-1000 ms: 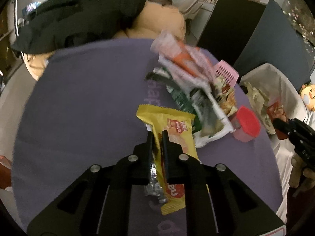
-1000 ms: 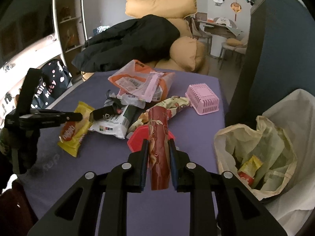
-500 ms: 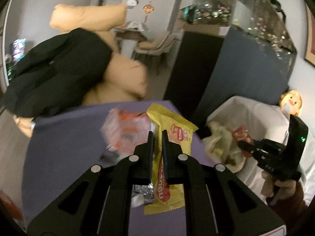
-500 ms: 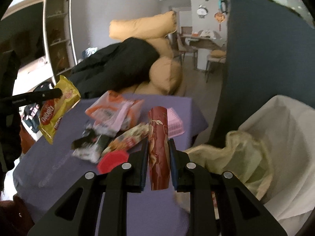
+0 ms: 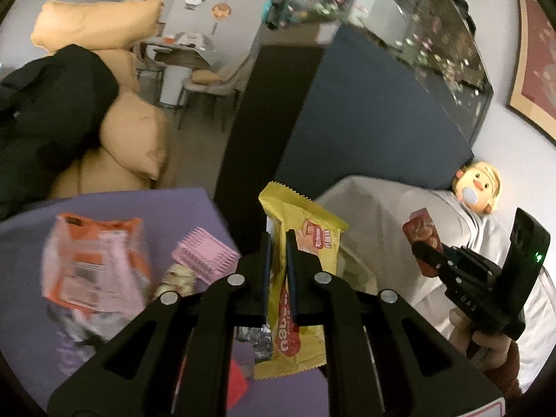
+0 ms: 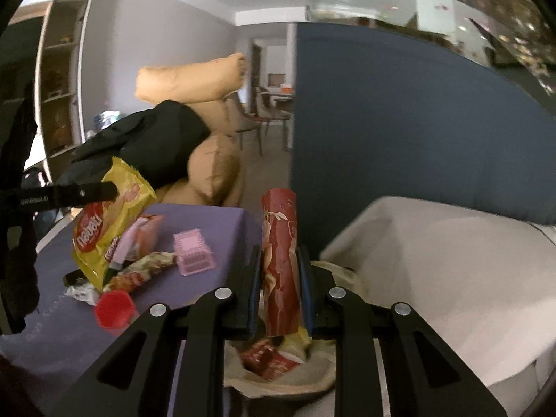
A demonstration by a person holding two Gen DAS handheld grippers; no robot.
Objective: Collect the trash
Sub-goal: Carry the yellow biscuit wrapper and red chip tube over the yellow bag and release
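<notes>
Lots is hard to read here. The orange-and-pink bag (image 5: 93, 260) at 9 o'clock in the left wrist view is smeared by blur, so no print is legible. The silver foil scrap (image 5: 259, 342) under the left gripper (image 5: 277, 260) is mostly hidden behind its fingers. In the right wrist view the trash bag (image 6: 278, 378) is cut off by the gripper frame, only crumpled pale plastic with a red packet (image 6: 267, 358) inside shows at 6 o'clock.

The yellow wafer wrapper (image 5: 302, 243) is long, crinkly, with a zigzag top edge and a red logo. The left gripper's jaws are pressed tight on it, and it hangs in the air above the purple table (image 5: 139, 205) edge. From the right camera the same wrapper sits at 9 o'clock.

The right gripper (image 6: 281, 271) pinches a dark red tube-shaped wrapper (image 6: 279, 264), standing upright between the pads, right above the trash bag. A pink basket (image 6: 193, 252), a red lid (image 6: 114, 309) and a striped wrapper (image 6: 142, 271) lie on the table.
</notes>
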